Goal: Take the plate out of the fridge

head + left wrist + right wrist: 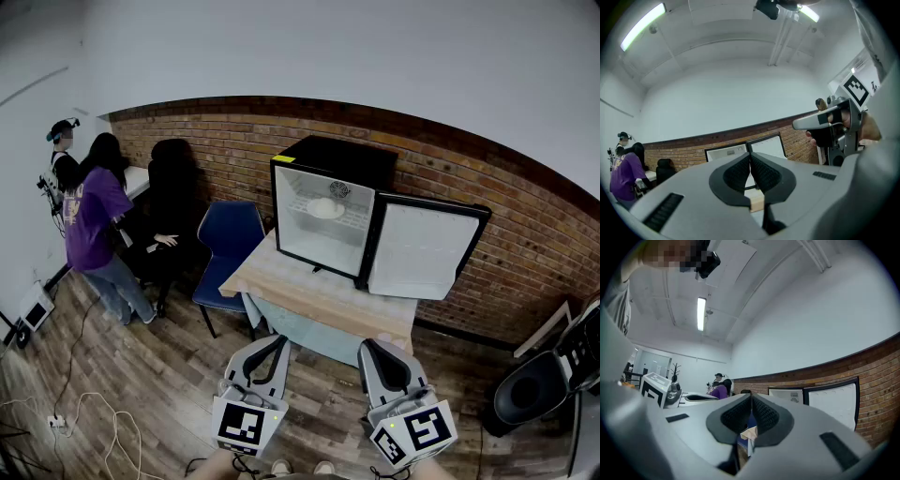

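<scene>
1. The fridge is seen on the wooden table. Its door is swung wide to the right.
2. The plate is spotted on the shelf inside, with something pale on it, well apart from both claws.
3. The left gripper is held low, short of the table, and its jaws are pressed together on nothing.
4. The right gripper is likewise pinched closed and empty.
5. The approach is judged to be the step in hand, and no reach has been made yet.
6. The jaws should be parted before the cavity is entered, so that the plate's near rim can be taken.
7. The rim is best gripped level and the plate drawn straight out, kept flat so nothing is tipped.
8. The open door's edge is to be given room on the right.
9. The blue chair, just beside the table, is to be avoided.
</scene>
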{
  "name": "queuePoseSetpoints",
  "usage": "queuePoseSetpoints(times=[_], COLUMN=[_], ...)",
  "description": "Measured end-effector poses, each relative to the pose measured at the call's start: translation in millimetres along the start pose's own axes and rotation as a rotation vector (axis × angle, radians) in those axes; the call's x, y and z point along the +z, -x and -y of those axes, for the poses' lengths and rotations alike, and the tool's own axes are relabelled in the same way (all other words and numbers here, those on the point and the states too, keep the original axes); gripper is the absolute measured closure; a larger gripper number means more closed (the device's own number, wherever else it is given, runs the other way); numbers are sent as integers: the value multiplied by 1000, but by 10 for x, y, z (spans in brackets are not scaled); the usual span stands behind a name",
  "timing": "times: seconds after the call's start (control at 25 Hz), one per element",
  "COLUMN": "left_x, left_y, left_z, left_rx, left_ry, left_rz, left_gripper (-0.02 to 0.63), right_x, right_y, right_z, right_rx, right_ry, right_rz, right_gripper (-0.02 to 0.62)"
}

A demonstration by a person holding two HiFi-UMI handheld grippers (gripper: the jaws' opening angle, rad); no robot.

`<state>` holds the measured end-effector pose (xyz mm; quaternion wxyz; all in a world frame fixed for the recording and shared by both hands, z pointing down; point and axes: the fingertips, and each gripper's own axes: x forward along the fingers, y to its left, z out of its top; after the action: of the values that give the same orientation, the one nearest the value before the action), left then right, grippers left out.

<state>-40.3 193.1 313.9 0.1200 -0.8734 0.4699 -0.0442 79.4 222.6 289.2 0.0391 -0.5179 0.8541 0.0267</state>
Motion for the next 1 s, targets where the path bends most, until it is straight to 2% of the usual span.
queuePoseSetpoints(times=[0.6,0.88,1.0], left_x=[-32,-53,-69], left_y=[-181,-288,-364], left_z=[71,157,193], left_rx=[-8,12,22], left_ry=[8,24,5], left_rz=[-16,-40,-36], left_gripper=[588,588,588], right_x=[-47,-97,-130], right_y=[-30,-35,-53], right_z=[180,300,373], right_rx=[-8,11,29], right_ry=[-24,-21,-20], right_rz=[-5,-10,-10], right_gripper=[563,561,561])
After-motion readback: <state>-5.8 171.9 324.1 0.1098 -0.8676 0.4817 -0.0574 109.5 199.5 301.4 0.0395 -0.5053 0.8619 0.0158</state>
